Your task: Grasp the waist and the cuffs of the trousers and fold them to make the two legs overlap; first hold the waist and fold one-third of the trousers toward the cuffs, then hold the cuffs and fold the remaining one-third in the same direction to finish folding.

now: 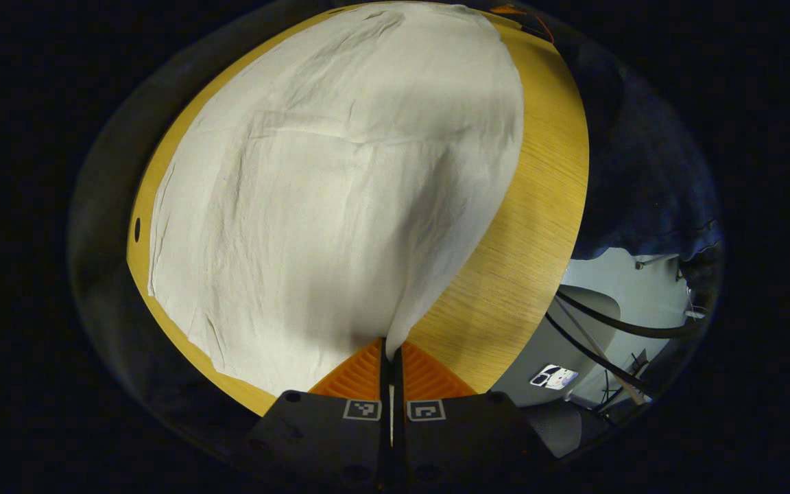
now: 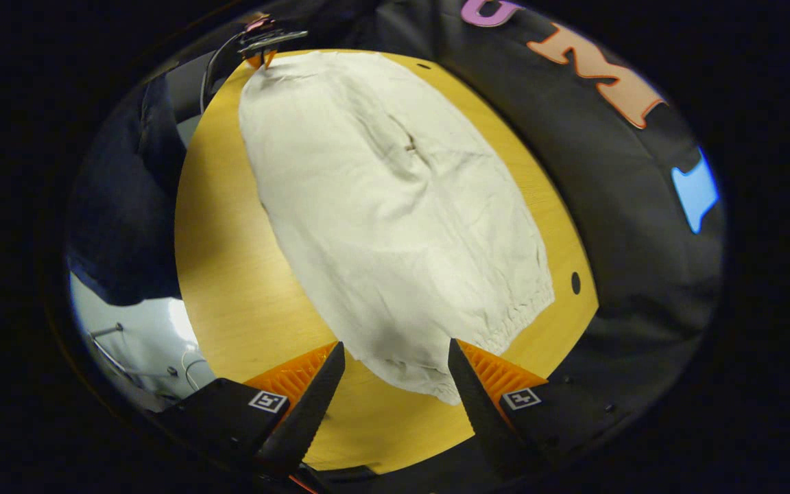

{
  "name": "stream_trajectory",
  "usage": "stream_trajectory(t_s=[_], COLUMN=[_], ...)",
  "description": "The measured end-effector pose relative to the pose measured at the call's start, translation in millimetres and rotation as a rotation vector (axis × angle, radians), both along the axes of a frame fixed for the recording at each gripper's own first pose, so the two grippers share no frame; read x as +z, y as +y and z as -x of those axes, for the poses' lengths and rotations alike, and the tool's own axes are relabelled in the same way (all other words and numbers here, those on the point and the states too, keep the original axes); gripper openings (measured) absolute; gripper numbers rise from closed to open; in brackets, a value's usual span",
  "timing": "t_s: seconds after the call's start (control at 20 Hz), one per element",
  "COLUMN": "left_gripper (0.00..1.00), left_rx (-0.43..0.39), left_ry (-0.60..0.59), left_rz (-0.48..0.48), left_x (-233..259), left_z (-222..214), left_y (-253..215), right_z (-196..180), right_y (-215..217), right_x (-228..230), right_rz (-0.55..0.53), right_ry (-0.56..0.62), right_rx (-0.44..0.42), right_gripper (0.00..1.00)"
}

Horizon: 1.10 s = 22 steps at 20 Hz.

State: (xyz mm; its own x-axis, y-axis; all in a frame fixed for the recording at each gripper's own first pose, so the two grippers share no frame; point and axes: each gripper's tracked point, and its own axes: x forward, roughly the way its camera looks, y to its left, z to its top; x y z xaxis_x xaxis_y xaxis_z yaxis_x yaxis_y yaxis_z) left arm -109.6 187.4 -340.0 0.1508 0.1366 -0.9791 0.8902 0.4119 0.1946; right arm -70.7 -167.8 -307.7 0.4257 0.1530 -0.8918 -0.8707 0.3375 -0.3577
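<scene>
Cream trousers (image 1: 340, 206) lie lengthwise on the wooden table (image 1: 539, 206). In the left gripper view my left gripper (image 1: 391, 351) is shut on the near corner of the cloth, which rises in a fold into the fingers. In the right gripper view the trousers (image 2: 395, 226) stretch away from me, with the gathered elastic waist (image 2: 518, 312) at the near end. My right gripper (image 2: 395, 350) hangs open just over that waist end, one finger on each side of its near corner. The left gripper (image 2: 262, 58) shows at the far end, pinching the cuff corner.
The table (image 2: 230, 274) has a small hole (image 2: 575, 282) near its edge beside the waist. A person in dark clothing (image 2: 127, 206) stands along the table's long side. Cables (image 1: 614, 322) run over the pale floor beyond the table edge.
</scene>
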Motion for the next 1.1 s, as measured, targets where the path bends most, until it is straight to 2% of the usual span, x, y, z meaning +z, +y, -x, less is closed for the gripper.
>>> stream_trajectory(t_s=[0.55,0.7,0.75,0.8,0.95,1.0,1.05,1.1], left_gripper=[0.0,0.0,0.0,0.0,0.0,0.0,0.0,0.0], left_rx=[0.003,0.001,0.0,-0.002,-0.007,-0.004,0.0,0.005], left_ry=[0.021,0.023,0.024,0.023,0.025,0.03,0.035,0.039], left_rz=[-0.017,-0.015,-0.016,-0.014,-0.012,-0.009,-0.005,-0.002], left_x=[-0.7,-0.5,-0.3,-0.1,-0.7,-0.5,-1.0,-0.5], left_z=[0.7,1.0,1.3,0.9,1.3,1.3,1.8,2.0], left_y=[0.9,0.1,0.3,-0.3,0.0,-0.2,-0.6,-0.8], right_z=[14.5,17.4,18.0,18.6,17.1,17.1,16.6,17.4], right_y=[3.0,3.4,3.4,3.0,4.0,3.3,3.0,2.9], right_x=[-51.0,-55.6,-55.3,-56.2,-57.7,-56.5,-56.6,-55.9], right_rz=[0.112,0.121,0.123,0.125,0.142,0.148,0.155,0.165], right_ry=[0.255,0.299,0.316,0.33,0.337,0.339,0.341,0.344], right_rx=[0.126,0.13,0.118,0.101,0.098,0.089,0.081,0.071], right_gripper=[0.96,0.89,0.8,0.87,0.84,0.77,0.76,0.8])
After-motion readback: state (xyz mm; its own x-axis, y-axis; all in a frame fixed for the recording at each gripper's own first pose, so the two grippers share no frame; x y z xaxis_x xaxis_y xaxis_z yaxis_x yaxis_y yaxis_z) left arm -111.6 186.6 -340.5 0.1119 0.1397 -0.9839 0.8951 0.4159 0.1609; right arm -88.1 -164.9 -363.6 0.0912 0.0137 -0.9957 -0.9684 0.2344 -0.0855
